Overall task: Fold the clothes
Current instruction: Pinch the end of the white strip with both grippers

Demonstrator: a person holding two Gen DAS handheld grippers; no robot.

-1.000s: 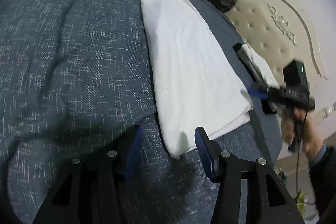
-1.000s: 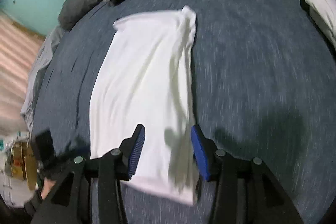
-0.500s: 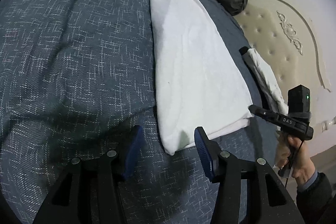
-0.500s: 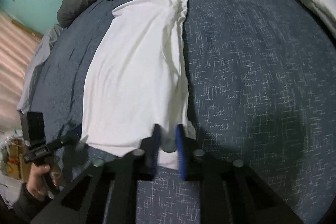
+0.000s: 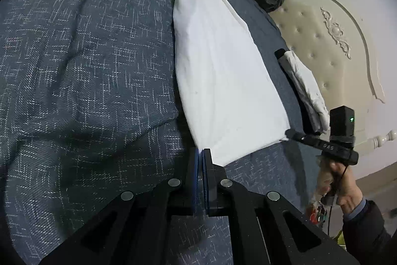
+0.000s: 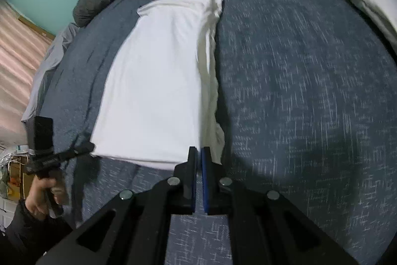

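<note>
left gripper [image 5: 201,153] | jaws just closed on near-left corner of white garment [image 5: 223,71]; right gripper [image 6: 199,153] | pinching near-right corner; long axis running away across bed [image 6: 297,66]

Smooth white cloth garment [image 5: 223,81], coarse-woven bedspread [image 5: 86,66]

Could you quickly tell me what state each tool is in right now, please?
Left tool: closed, pinching one near corner of the white garment.
Right tool: closed, pinching the other near corner.
</note>
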